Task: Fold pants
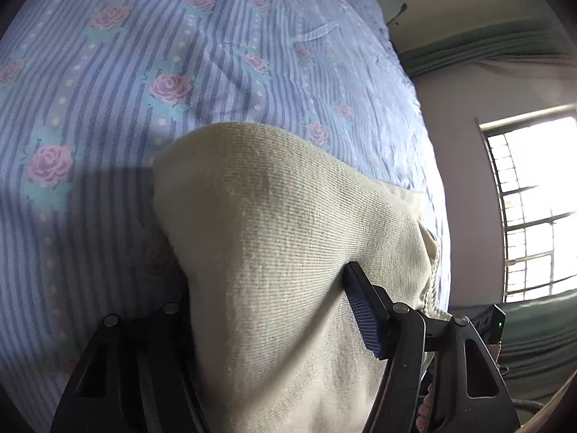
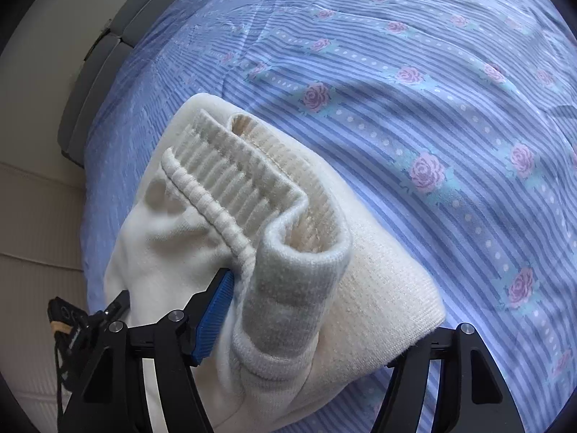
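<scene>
Left gripper (image 1: 274, 310), right gripper (image 2: 306, 310) — black angular plastic linkages, silver pivot screws, ribbed blue finger pads (image 2: 212, 319).

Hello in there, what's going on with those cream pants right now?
Left gripper and right gripper both clamped on bunched cream pants. Ribbed waistband on top. Pants on the striped bedsheet. Nothing in the way.

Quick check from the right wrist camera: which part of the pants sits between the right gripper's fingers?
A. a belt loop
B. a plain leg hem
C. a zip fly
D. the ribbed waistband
D: the ribbed waistband of the cream pants folds back into the right gripper, over the striped bedsheet.
</scene>
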A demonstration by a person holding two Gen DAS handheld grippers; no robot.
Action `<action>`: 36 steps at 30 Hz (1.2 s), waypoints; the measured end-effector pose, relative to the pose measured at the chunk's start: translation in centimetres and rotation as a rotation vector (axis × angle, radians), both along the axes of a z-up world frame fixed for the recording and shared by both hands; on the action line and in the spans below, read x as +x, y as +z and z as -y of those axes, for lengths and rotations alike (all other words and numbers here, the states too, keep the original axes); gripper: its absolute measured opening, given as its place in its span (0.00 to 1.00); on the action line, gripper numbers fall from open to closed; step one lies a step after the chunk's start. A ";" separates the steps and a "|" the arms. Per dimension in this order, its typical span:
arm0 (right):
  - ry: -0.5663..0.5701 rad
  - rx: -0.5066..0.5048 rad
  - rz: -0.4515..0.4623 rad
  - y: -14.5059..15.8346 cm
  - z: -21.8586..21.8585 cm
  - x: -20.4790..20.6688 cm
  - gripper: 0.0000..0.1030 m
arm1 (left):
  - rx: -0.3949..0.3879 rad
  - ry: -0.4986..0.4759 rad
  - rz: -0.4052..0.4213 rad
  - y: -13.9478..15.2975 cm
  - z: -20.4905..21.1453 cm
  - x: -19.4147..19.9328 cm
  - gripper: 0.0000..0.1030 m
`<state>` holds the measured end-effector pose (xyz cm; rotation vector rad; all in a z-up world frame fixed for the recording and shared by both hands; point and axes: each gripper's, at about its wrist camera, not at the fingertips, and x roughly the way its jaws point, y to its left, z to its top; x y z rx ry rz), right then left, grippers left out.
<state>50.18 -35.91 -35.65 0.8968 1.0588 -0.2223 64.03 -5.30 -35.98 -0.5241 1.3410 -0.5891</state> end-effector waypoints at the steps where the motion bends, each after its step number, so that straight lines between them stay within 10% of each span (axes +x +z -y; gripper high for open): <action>1: 0.004 0.000 -0.001 0.1 0.0 0.0 0.66 | 0.008 0.003 -0.003 0.1 0.3 0.0 0.56; 7: 0.065 -0.005 -0.007 1.7 0.1 0.1 0.53 | 0.070 0.038 0.000 2.7 0.9 -0.9 0.33; 18: 0.301 -0.127 0.129 10.4 -1.9 -1.3 0.40 | 0.126 0.060 0.054 9.6 1.7 -5.4 0.29; 36: 0.493 -0.127 0.181 21.8 -10.4 -17.8 0.40 | 0.125 0.188 0.138 21.6 -9.1 -27.2 0.29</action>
